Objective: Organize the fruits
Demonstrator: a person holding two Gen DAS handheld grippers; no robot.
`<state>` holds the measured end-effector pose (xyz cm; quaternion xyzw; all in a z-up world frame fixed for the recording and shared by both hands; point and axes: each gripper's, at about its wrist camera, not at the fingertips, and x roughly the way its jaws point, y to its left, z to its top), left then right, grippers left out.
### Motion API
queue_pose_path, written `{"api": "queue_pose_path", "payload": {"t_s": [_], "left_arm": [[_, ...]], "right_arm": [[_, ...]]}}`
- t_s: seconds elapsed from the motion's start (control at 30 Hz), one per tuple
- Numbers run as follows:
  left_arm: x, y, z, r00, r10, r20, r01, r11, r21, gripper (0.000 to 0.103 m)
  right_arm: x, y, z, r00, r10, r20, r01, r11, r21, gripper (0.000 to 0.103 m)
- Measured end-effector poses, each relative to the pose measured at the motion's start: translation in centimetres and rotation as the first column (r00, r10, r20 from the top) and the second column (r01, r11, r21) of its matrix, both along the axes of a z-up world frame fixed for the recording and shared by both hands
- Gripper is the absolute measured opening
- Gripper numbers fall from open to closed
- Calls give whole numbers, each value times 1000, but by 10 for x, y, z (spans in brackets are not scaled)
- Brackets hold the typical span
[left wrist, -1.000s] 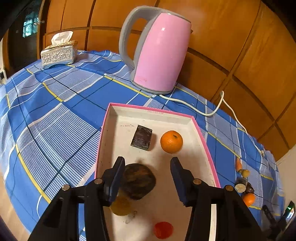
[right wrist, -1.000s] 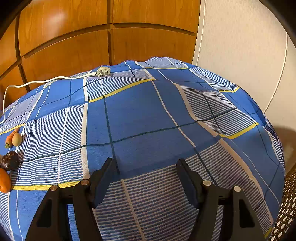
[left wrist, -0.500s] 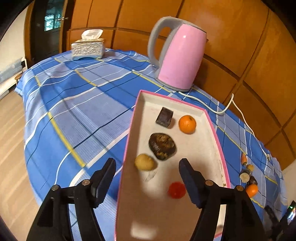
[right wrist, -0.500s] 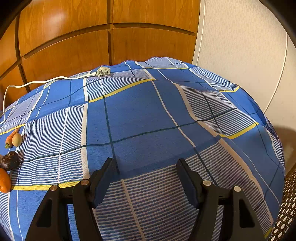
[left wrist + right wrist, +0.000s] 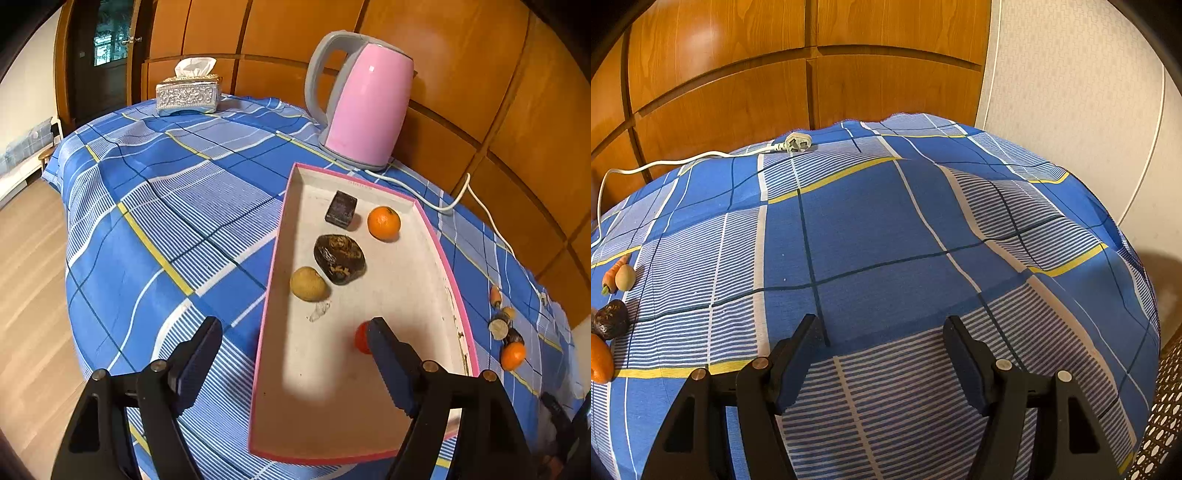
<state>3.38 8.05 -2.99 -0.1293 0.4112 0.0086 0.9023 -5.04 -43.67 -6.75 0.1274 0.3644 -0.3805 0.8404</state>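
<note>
A pink-rimmed white tray lies on the blue checked cloth. In it are an orange, a dark square block, a dark brown lumpy fruit, a yellow-brown round fruit and a small red fruit, half hidden by my right finger. My left gripper is open and empty, above the tray's near left part. A cluster of small fruits lies on the cloth right of the tray; it also shows in the right wrist view. My right gripper is open and empty over bare cloth.
A pink kettle stands behind the tray, its white cord running right to a plug. A silver tissue box sits at the far left corner. Wood panelling backs the table. The floor drops off at left.
My left gripper has pulled back and up from the tray, opening wide and leaving the dark brown fruit lying in it. The right gripper has not moved.
</note>
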Motion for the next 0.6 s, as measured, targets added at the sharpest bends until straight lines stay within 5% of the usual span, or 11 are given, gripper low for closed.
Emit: {"api": "queue_pose_path", "payload": {"t_s": [0.6], "left_arm": [[-2,-5,-7,1000,-21,-20,21,1000,5,82]], "right_arm": [[0,1,0,1000,-1,-2,1,1000,0,70]]}}
